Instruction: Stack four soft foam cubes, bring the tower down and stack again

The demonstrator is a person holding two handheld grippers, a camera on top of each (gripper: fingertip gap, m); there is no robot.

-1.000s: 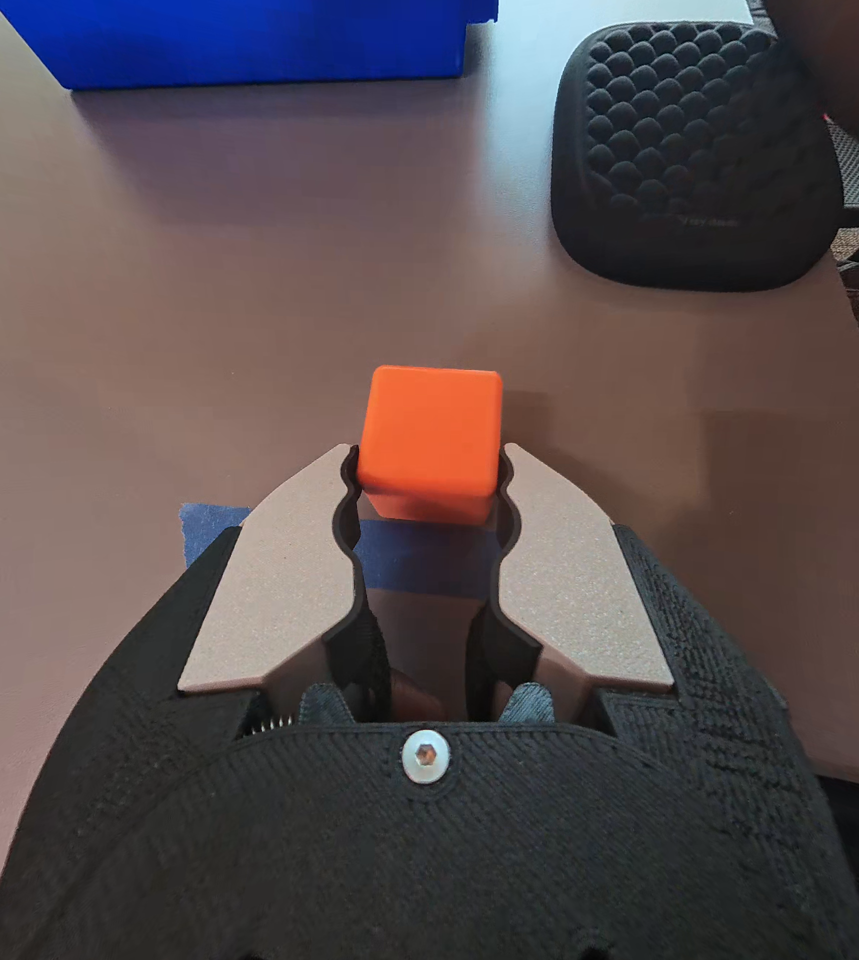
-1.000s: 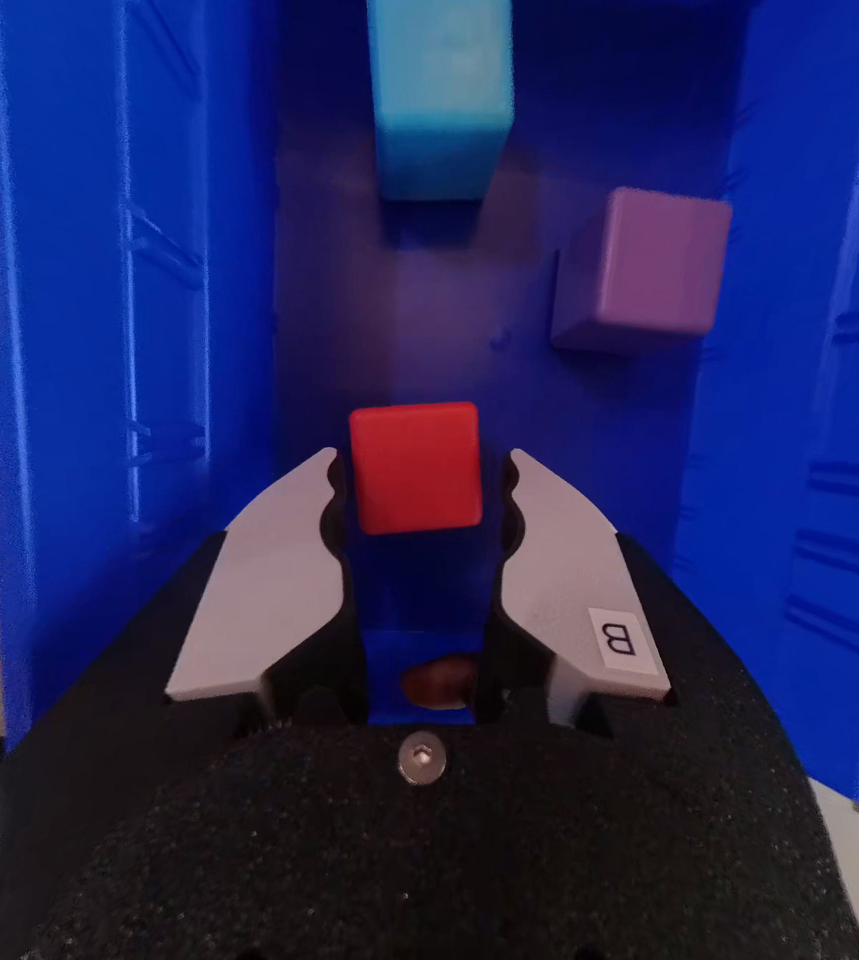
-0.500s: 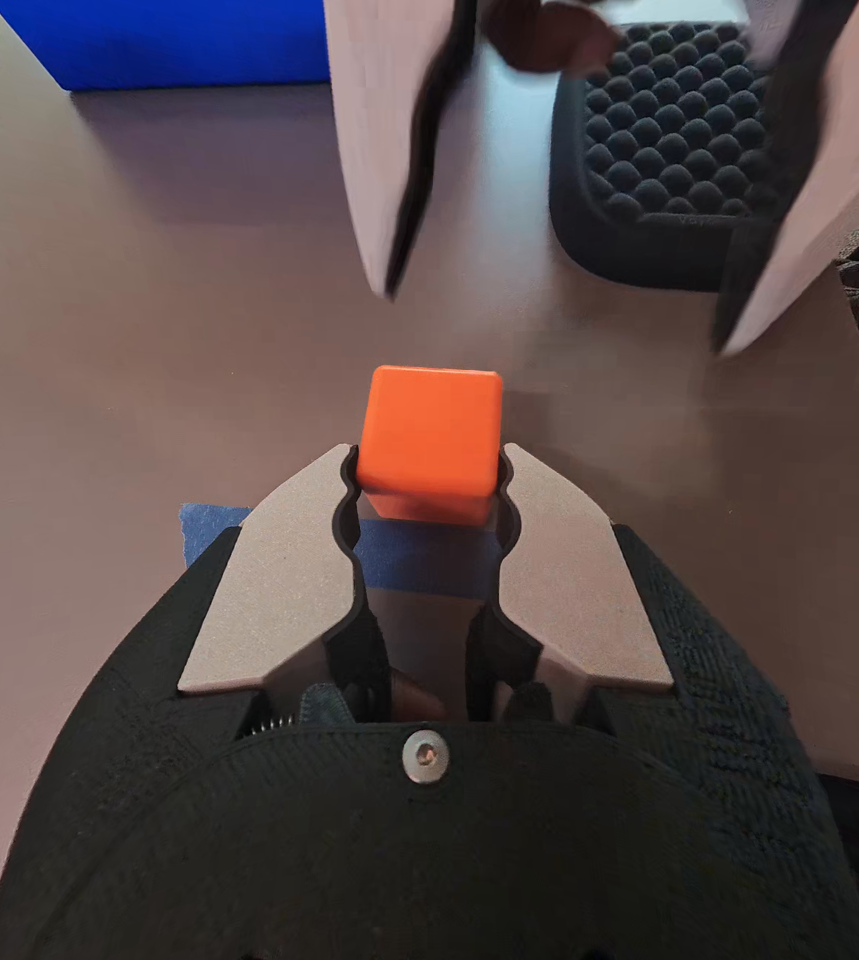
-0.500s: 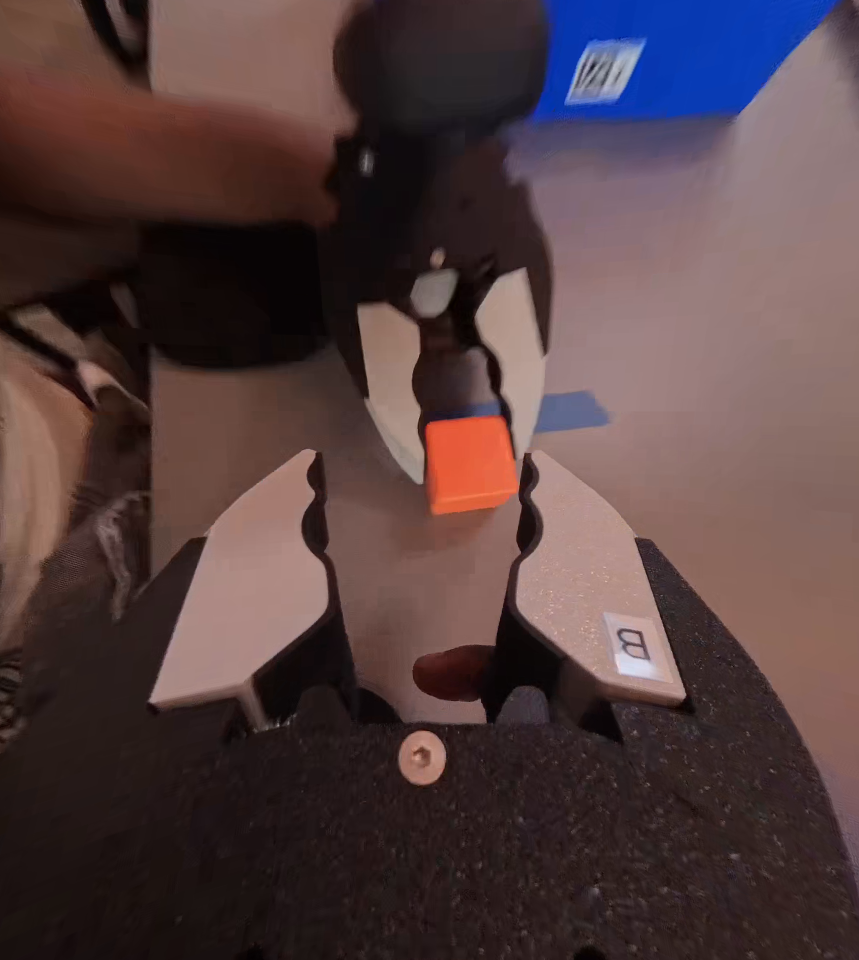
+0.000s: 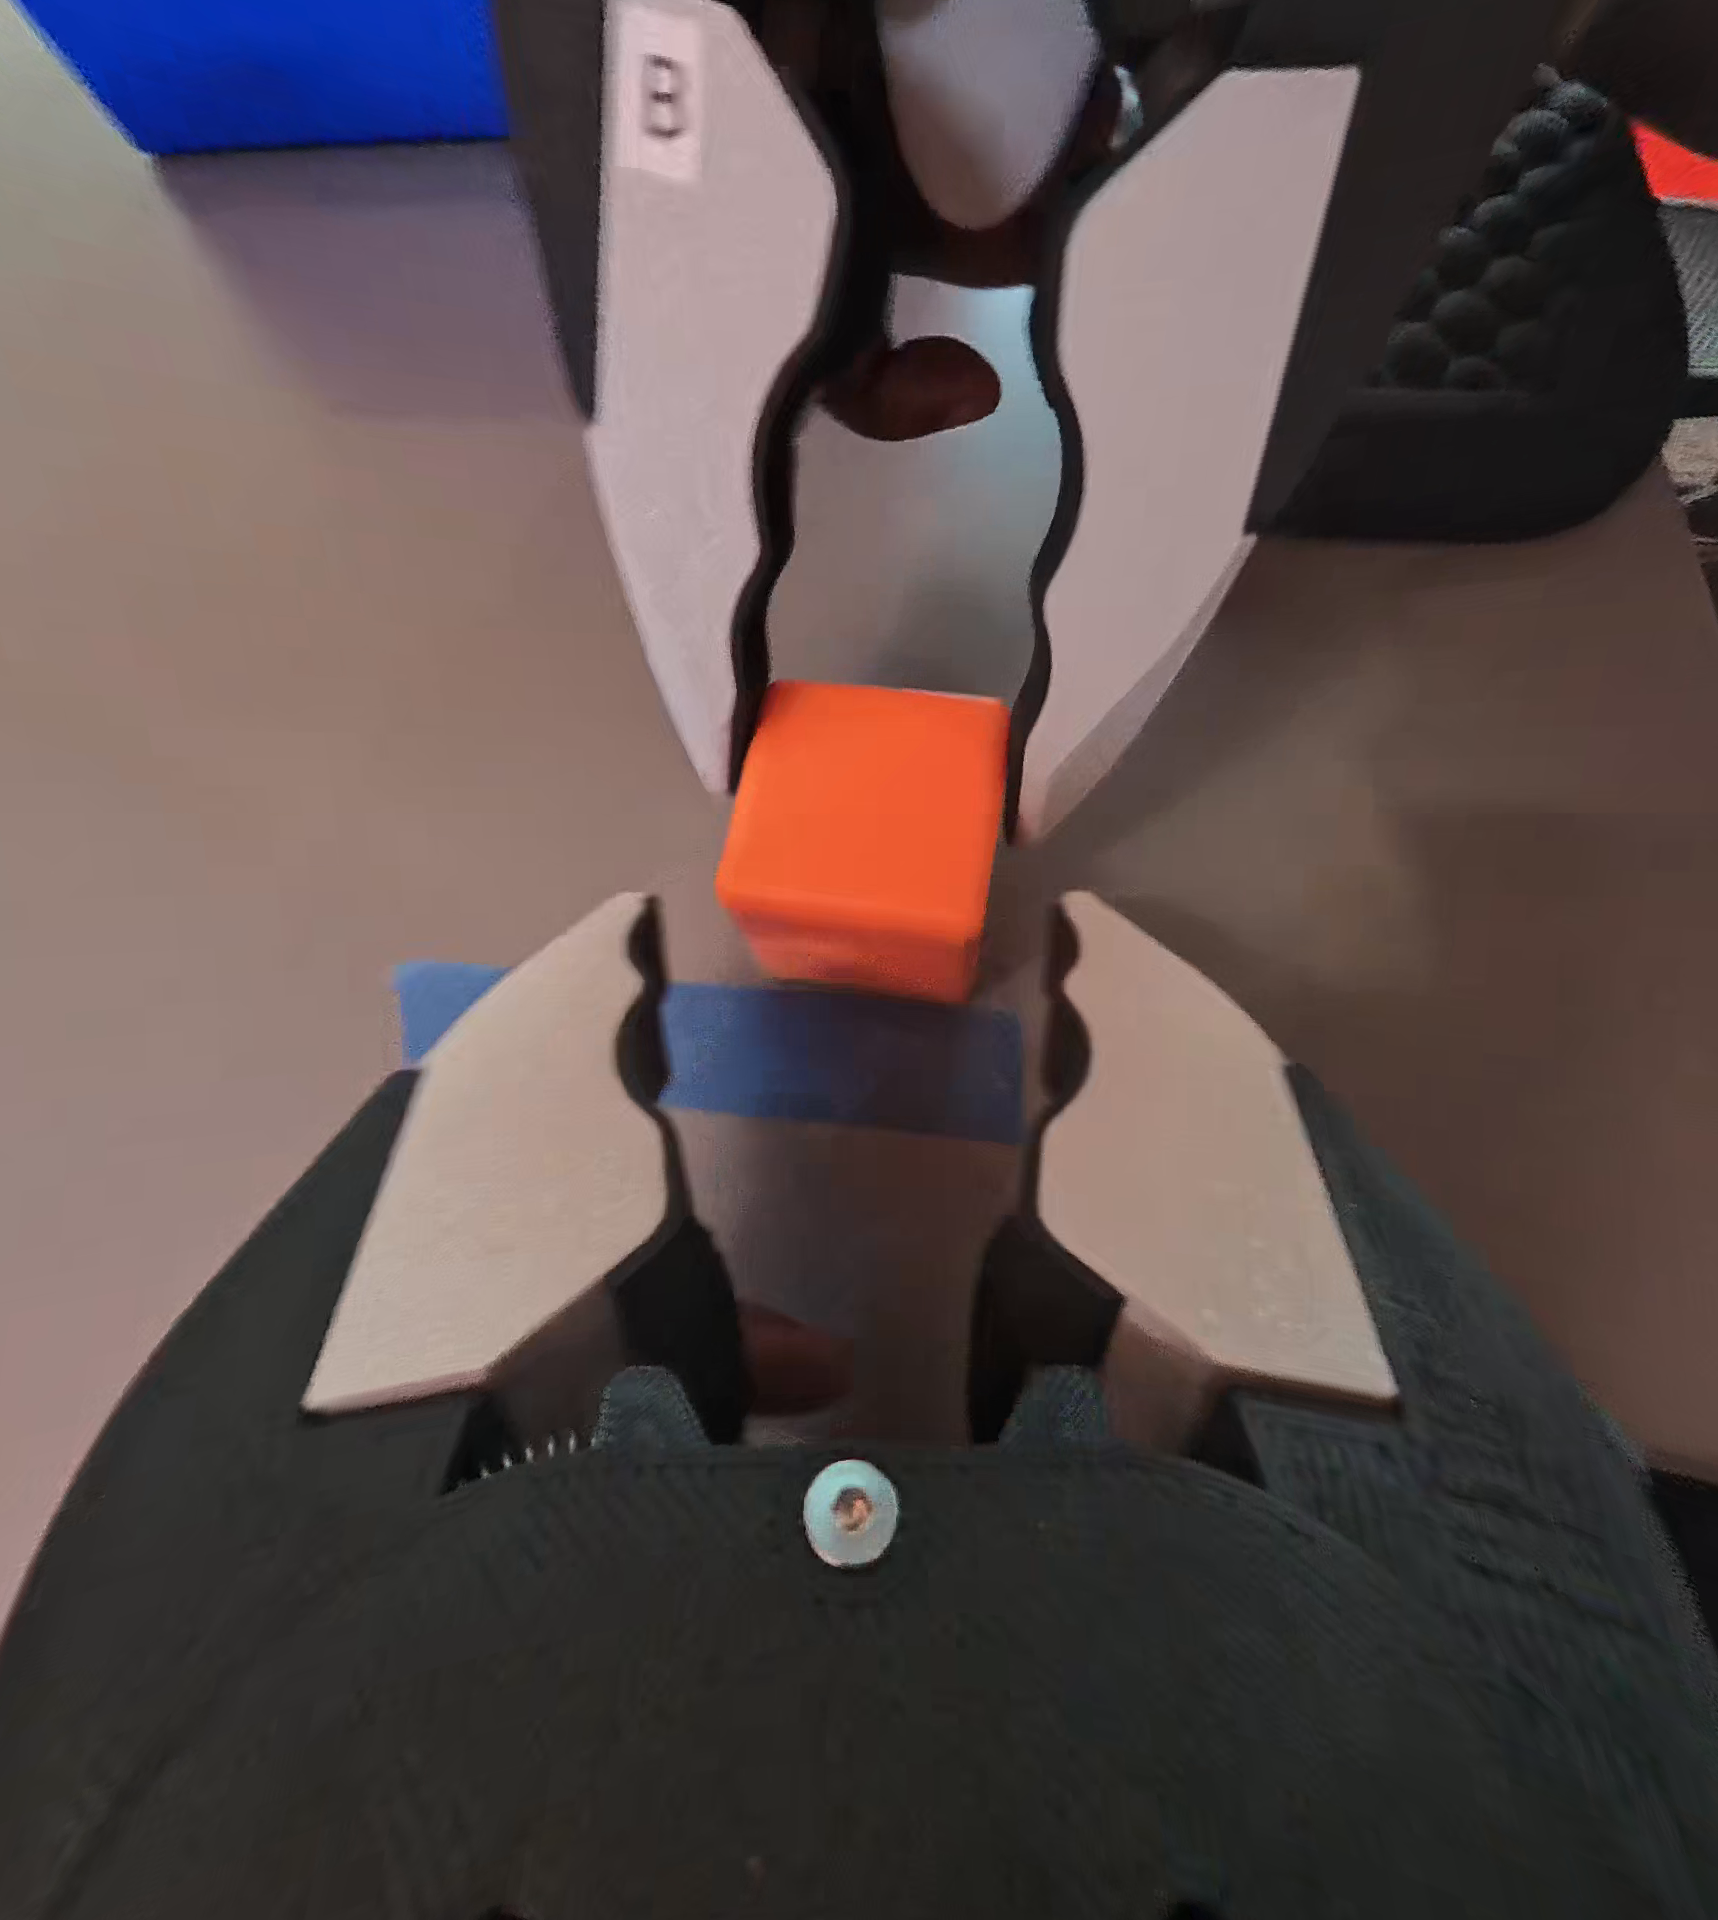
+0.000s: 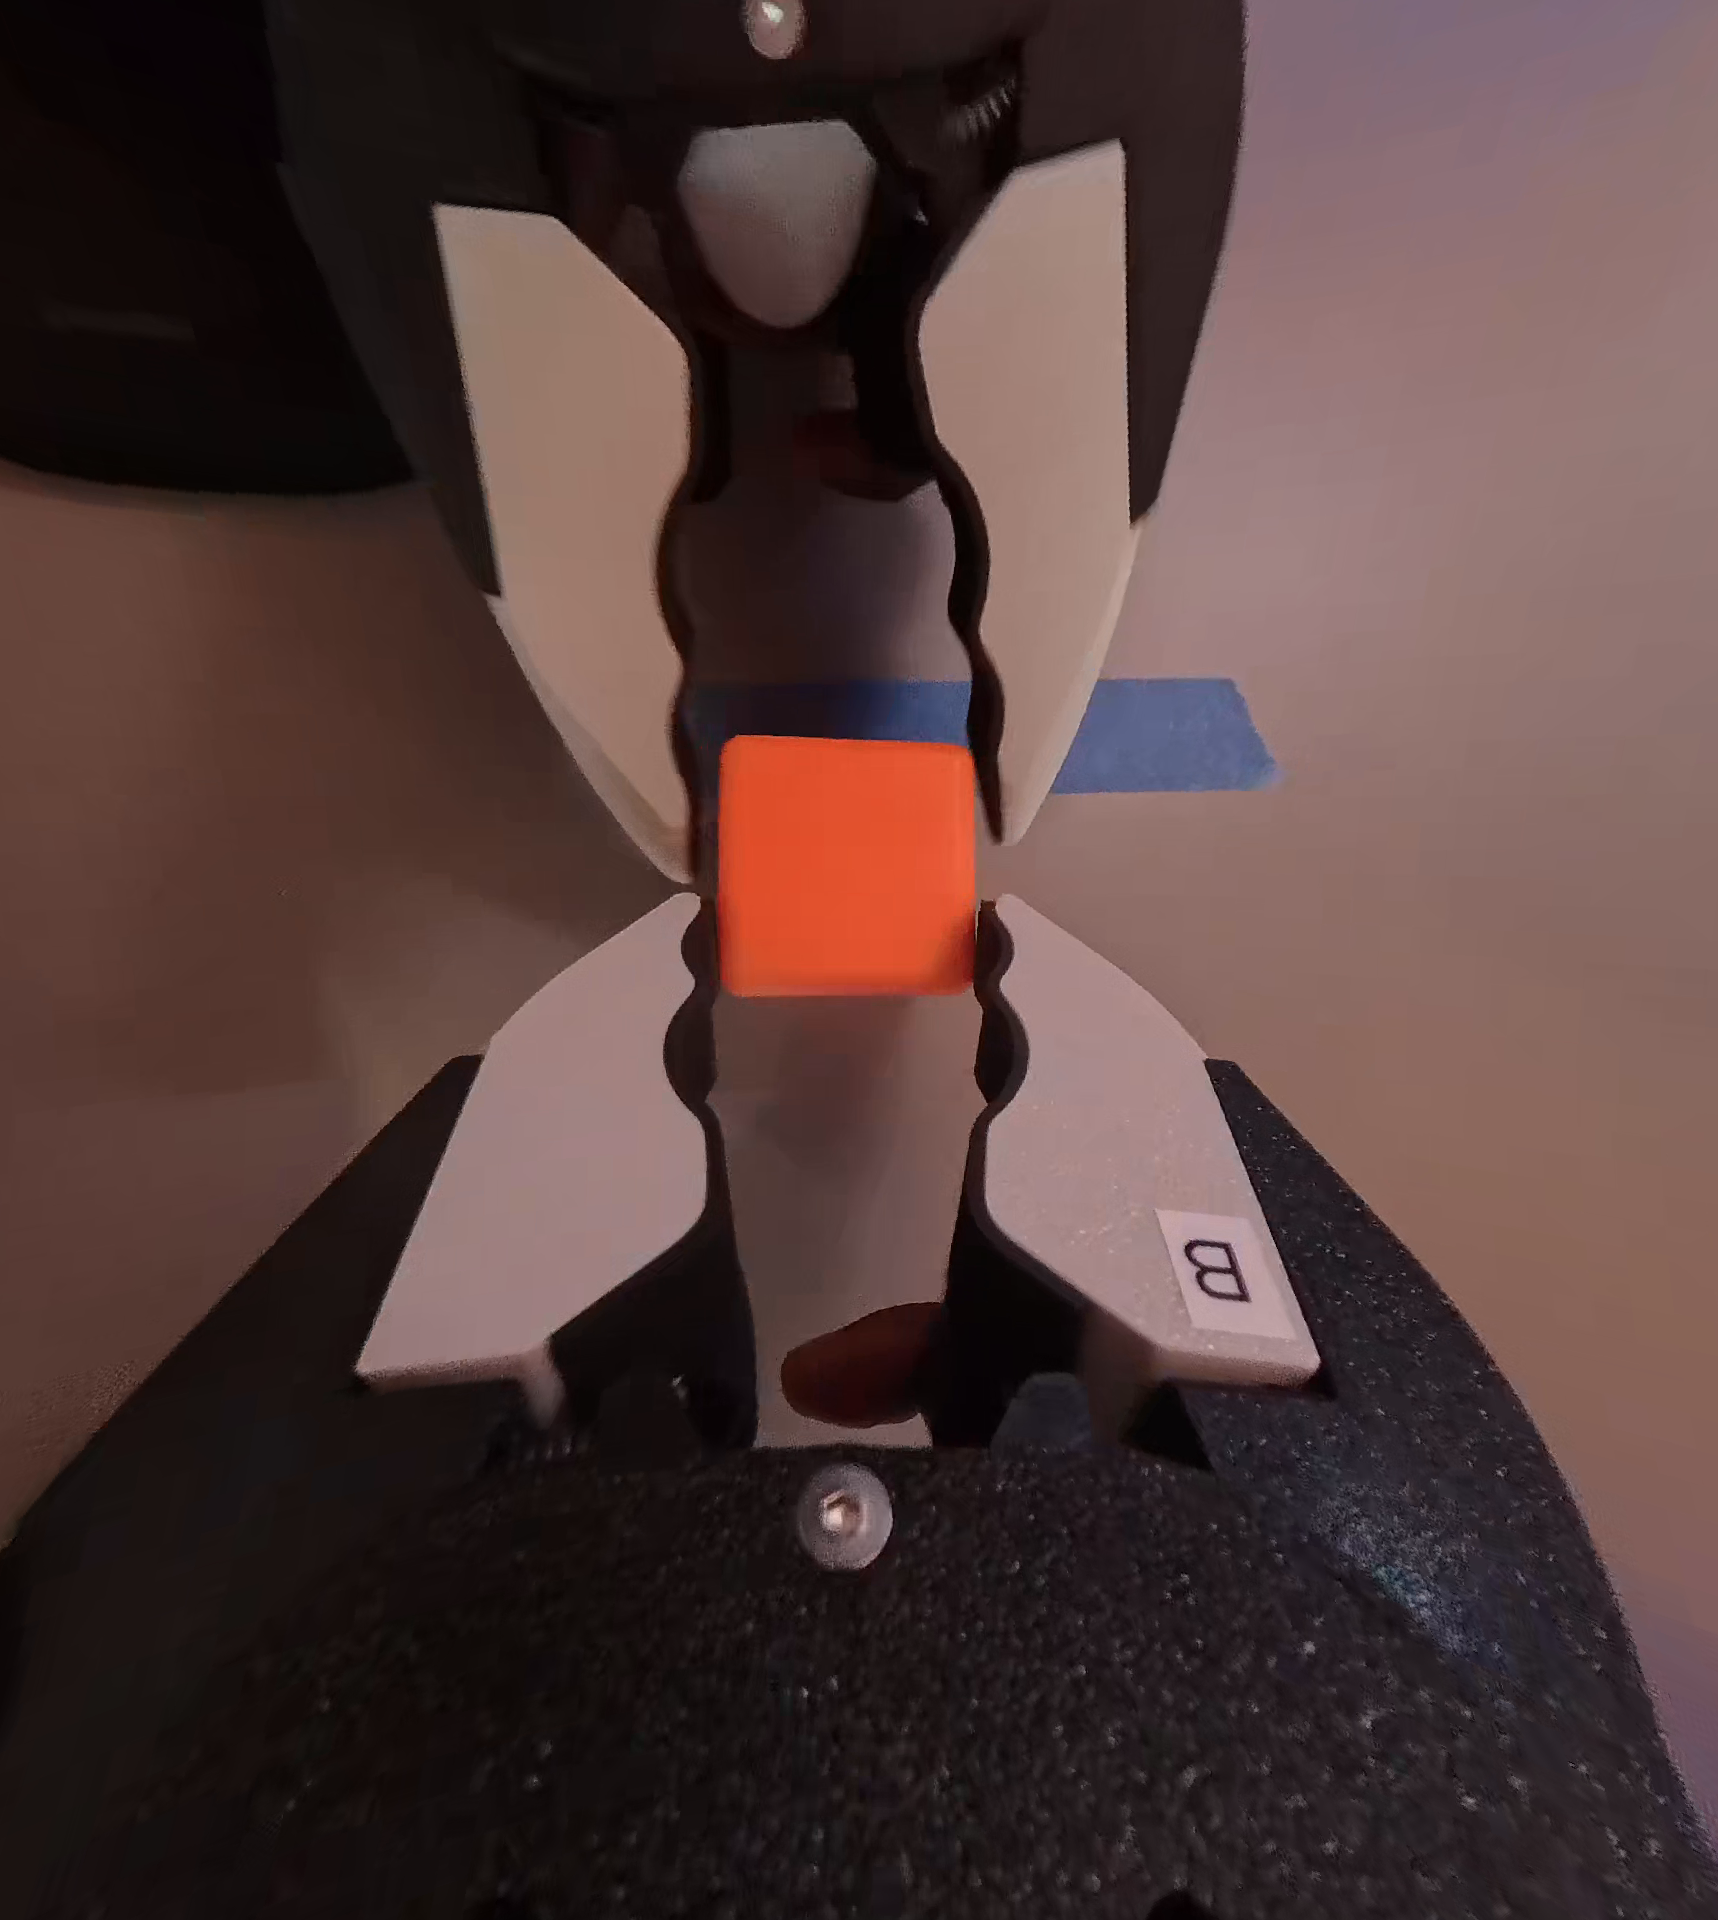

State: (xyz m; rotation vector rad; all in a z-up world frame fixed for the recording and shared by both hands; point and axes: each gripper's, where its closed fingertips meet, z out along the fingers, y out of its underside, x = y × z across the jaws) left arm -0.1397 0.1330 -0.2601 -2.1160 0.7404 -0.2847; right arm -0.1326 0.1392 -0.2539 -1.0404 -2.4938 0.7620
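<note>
Judging by what lies on the table [image 5: 211, 675], the stacking has barely begun. Only one orange cube [image 5: 860, 831] is in view, sitting just past the far edge of the blue tape strip [image 5: 834, 1070] as the left wrist view sees it, with nothing on top. The other three cubes are not visible, so the whole tower, the knock-down and the second build all look still to do. The left gripper [image 5: 853, 920] is spread wide over the tape, its tips short of the cube and clear of its sides. The right gripper [image 6: 839, 914] comes in from the side opposite the tape, and its fingertips [image 6: 995, 935] hug the cube's two flanks. They look in contact, but the foam shows no dent, so I cannot tell whether they are squeezing it or only framing it. The cube is matte, evenly coloured, with softly rounded edges and corners, a shape likely to give under pressure. The fingers are pale, flat, wedge-shaped plates with wavy black inner pads, set in rough black printed housings. The table is smooth and dull brown-grey, the tape thin and flat. Well beyond the tape are a glossy blue bin [image 5: 294, 73] and a black dimpled cushion [image 5: 1520, 312].
</note>
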